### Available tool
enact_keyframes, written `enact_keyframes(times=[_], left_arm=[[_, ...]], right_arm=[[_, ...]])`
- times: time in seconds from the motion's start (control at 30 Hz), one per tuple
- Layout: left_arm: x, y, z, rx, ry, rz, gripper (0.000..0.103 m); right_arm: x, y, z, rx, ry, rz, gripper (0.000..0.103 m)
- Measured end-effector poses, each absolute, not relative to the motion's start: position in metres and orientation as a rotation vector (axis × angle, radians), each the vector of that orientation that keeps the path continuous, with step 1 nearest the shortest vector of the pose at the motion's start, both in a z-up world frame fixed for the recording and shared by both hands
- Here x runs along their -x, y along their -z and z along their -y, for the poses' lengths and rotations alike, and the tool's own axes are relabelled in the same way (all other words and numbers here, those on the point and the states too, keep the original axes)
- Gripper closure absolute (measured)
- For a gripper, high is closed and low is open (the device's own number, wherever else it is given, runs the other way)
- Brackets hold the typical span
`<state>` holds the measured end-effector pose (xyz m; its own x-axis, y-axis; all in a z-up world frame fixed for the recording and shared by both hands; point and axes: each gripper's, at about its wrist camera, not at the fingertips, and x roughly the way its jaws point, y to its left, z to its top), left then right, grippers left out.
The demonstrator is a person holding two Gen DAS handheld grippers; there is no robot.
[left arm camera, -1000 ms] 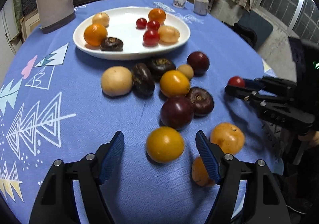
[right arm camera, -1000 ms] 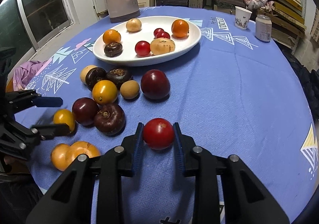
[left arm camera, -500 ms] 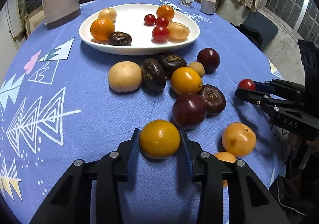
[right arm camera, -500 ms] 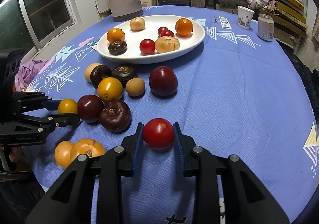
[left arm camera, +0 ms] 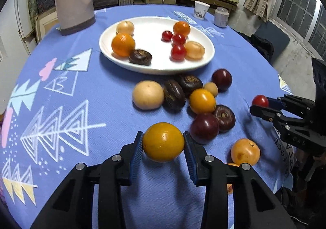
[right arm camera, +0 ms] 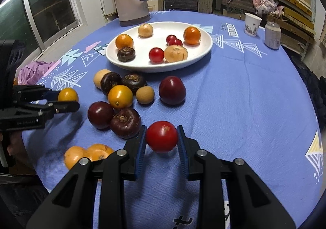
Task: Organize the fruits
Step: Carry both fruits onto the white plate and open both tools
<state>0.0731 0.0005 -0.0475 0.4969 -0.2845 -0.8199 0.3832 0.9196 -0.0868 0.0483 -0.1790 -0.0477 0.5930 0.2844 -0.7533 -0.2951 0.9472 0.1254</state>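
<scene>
Left gripper clamped on yellow-orange fruit, right gripper clamped on red tomato. Both fruits sit just above the tabletop, near the loose pile, likely headed for white plate, where sorted fruit sits.

Ahead of my fingers lies the round table under its blue cloth. Far ahead sits the white plate, a beige thermos jug beyond-left of it, a paper cup and a jar beyond-right. Between plate and my fingers, loose fruit clusters on the cloth.
</scene>
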Motion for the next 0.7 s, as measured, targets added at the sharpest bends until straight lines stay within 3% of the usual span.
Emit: enact_keyframes(times=[0.7], left_arm=[[-0.152, -0.008, 0.005, -0.080, 0.377, -0.873, 0.064]], right_arm=[[-0.124, -0.024, 0.158, 0.052, -0.405, -0.736, 0.074]])
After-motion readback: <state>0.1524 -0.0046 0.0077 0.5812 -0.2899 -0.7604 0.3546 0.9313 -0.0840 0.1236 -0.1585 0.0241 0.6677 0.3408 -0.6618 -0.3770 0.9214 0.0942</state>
